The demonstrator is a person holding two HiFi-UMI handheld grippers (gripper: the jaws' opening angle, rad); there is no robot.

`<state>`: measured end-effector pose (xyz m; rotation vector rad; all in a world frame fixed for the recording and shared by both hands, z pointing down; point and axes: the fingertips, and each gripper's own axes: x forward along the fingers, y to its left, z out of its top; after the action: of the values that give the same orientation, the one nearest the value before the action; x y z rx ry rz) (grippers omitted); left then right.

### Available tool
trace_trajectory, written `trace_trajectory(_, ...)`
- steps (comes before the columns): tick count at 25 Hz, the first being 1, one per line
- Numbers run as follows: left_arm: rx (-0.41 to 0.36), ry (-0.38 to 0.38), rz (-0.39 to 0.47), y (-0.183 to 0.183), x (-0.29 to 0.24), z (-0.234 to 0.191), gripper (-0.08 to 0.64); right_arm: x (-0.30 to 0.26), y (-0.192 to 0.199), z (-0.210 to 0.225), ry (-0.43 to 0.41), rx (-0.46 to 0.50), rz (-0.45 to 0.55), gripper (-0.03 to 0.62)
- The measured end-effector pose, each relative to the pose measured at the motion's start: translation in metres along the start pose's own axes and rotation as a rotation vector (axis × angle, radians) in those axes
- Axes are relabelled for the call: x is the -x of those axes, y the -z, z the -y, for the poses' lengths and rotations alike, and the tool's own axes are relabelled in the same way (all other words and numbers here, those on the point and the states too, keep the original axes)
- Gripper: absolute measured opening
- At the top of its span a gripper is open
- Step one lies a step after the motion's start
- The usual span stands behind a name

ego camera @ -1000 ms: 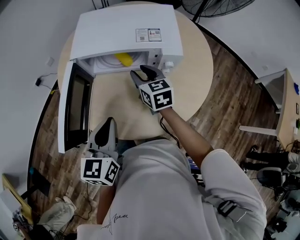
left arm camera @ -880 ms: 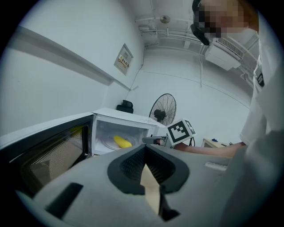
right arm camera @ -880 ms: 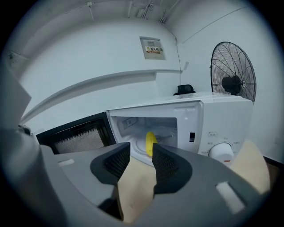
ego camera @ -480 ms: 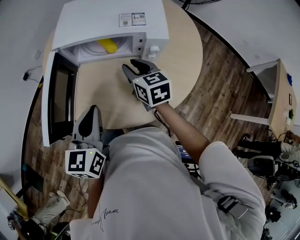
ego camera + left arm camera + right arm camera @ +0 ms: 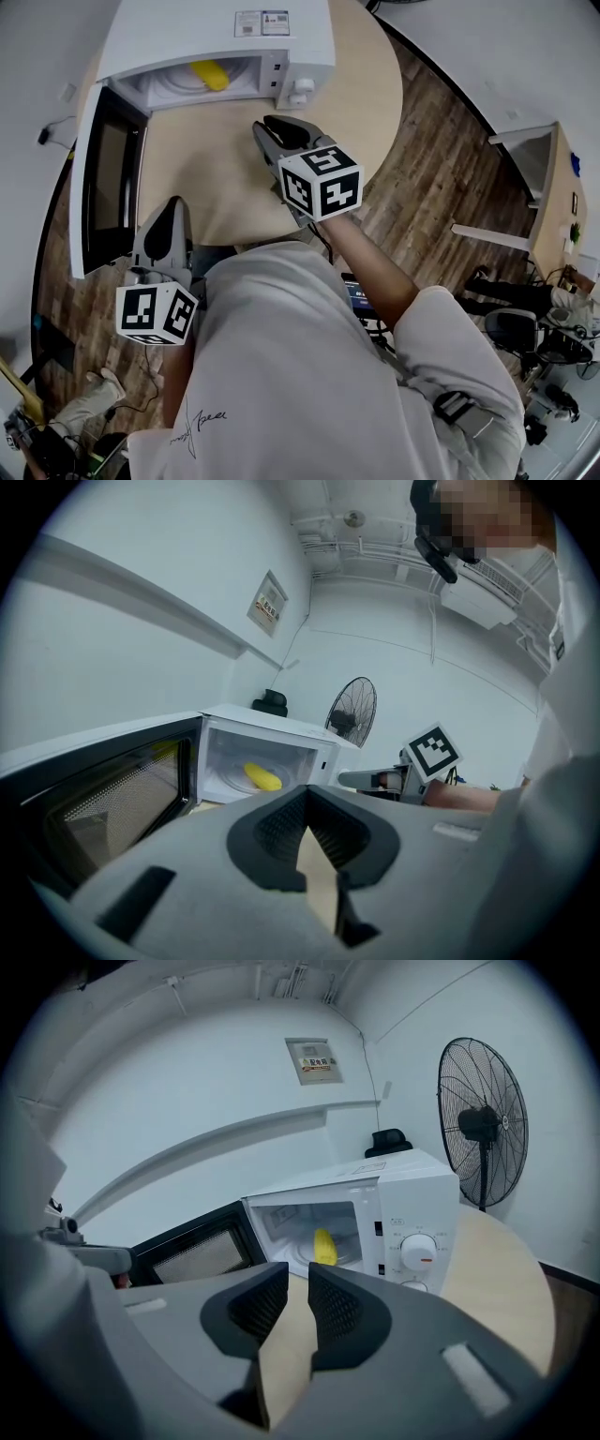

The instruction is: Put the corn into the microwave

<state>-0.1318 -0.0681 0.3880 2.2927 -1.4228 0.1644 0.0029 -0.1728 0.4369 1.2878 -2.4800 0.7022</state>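
I hold my right gripper [image 5: 279, 129] over the round wooden table [image 5: 361, 98], pointing at the front of the white microwave [image 5: 211, 37]. Its jaws are closing. A narrow slit remains between the two ribbed pads and nothing sits in it, only bare tabletop behind, so this gripper is empty.

The corn [image 5: 208, 75] lies inside the microwave's cavity on the turntable, a yellow cob resting on its side. From my right gripper it is ahead and a little to the left, well apart from the fingertips, past the open front of the oven. In the right gripper view the cob sits just above the gap between my jaws, with the control knob [image 5: 419, 1252] to its right on the panel.

The microwave door [image 5: 98, 178] is swung wide open on its left hinge and stands out toward me along the table's left edge.

My left gripper [image 5: 169, 214] is low at the near edge of the table, just beside the free end of that door. Its jaws are pressed together at the tips with nothing caught between them. From there the corn is farther off, ahead through the open doorway, slightly left of where the jaws point.

A black standing fan [image 5: 483, 1124] is behind the table on the right.
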Motion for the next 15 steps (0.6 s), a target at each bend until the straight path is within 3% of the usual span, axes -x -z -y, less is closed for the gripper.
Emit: trace_trajectory(15,0.032,-0.038,0.004,0.006,0.004,-0.008,-0.005,0.044,0.006,-0.016,-0.014,-0.002,0.005,0.025)
